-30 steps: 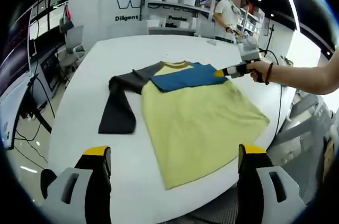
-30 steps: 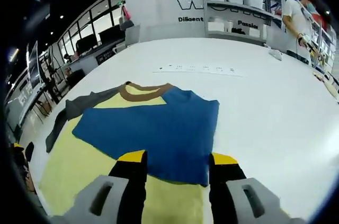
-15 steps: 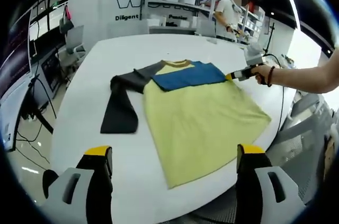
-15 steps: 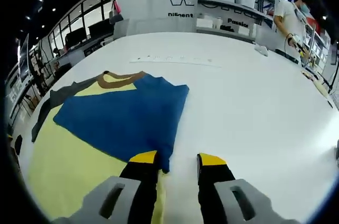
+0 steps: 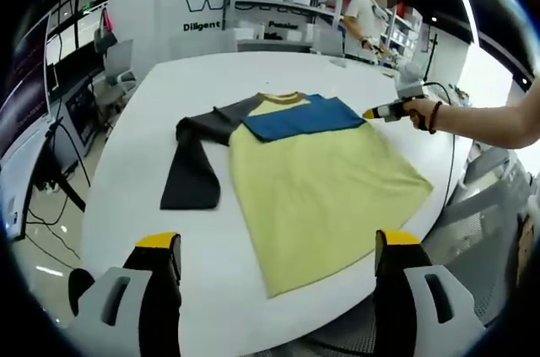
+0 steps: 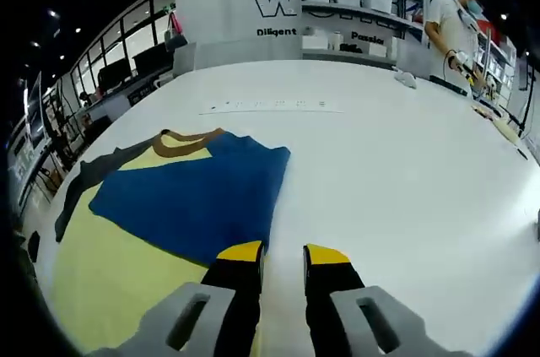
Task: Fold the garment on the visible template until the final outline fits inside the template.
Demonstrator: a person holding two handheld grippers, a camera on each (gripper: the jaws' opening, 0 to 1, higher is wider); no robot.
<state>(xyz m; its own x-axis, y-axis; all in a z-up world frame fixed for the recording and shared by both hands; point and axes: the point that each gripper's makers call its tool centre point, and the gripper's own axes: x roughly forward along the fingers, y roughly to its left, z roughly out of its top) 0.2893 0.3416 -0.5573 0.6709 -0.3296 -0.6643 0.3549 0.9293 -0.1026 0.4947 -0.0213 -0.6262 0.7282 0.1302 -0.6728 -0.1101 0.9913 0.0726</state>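
The right hand-held gripper (image 6: 283, 254) has its jaws nearly closed, empty, beside the blue sleeve (image 6: 198, 192). The left hand-held gripper (image 5: 274, 243) is wide open above the worktop (image 5: 126, 171), holding nothing.

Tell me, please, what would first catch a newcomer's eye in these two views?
The yellow shirt spread on the white table, with its blue sleeve folded across the chest and a dark sleeve trailing off to one side. The right gripper sits at the blue sleeve's edge, jaws nearly closed; a person stands by the shelves.
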